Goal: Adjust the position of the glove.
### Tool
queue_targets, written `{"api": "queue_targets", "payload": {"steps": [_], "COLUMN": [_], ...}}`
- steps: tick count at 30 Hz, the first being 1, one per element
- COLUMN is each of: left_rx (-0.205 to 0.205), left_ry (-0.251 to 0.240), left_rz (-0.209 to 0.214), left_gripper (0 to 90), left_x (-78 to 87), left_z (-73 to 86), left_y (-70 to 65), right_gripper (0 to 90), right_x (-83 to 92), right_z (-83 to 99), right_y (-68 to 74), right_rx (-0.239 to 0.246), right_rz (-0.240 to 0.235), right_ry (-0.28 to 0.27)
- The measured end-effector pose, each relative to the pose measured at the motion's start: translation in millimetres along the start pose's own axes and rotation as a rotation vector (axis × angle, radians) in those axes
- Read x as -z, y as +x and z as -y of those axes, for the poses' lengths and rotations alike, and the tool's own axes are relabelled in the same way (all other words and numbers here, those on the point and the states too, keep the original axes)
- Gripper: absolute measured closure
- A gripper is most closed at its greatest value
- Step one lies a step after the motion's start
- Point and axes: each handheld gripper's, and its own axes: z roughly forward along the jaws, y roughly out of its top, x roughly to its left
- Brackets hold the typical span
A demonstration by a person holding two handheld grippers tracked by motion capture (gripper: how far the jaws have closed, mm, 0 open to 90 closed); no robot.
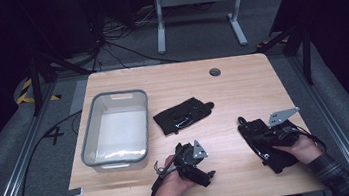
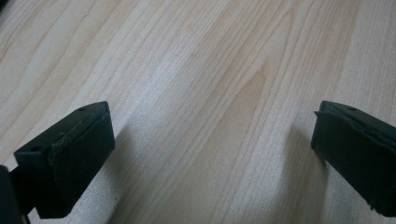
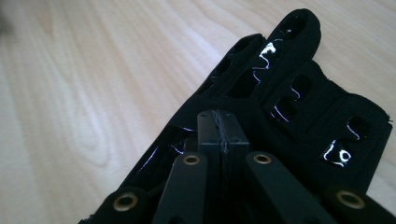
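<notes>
Two black gloves are on the wooden table (image 1: pixel 241 84). One glove (image 1: pixel 183 113) lies flat near the middle, right of the bin. The other glove (image 1: pixel 258 144) (image 3: pixel 299 88), with cut-out holes along its fingers, is at the right under my right gripper (image 1: pixel 253 133) (image 3: pixel 219 123). That gripper's jaws are pressed together on the glove's fabric, near its middle. My left gripper (image 1: pixel 198 164) (image 2: pixel 212 154) sits low at the front centre. Its jaws stand wide apart over bare wood, with nothing between them.
A grey plastic bin (image 1: pixel 89 138) with a pale inside stands at the table's left. A round cable hole (image 1: pixel 215 72) is near the far edge. Beyond the table are a white frame's legs (image 1: pixel 160 29) and cables on the floor.
</notes>
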Motion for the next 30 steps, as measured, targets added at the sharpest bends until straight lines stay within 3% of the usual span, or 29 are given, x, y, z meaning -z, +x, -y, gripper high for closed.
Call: {"api": "queue_targets", "payload": {"steps": [6, 13, 19, 30], "left_rx": [0.0, 0.0, 0.001, 0.001], "left_ry": [0.0, 0.0, 0.0, 0.0], "left_rz": [0.0, -0.002, -0.002, -0.003], "left_gripper": [0.0, 0.0, 0.0, 0.0], "left_x": [0.1, 0.2, 0.3, 0.3], "left_z": [0.0, 0.1, 0.2, 0.3], "left_y": [0.0, 0.0, -0.1, -0.2], "right_gripper": [89.9, 89.9, 89.9, 89.8], "right_x": [1.4, 18.9, 36.5, 57.7], "right_z": [-0.1, 1.7, 19.5, 50.4], "right_y": [7.9, 1.5, -2.2, 5.5], "right_rx": [0.026, 0.011, -0.019, -0.033], "right_rz": [-0.011, 0.018, 0.037, 0.06], "right_ry": [0.007, -0.051, -0.061, -0.041]}}
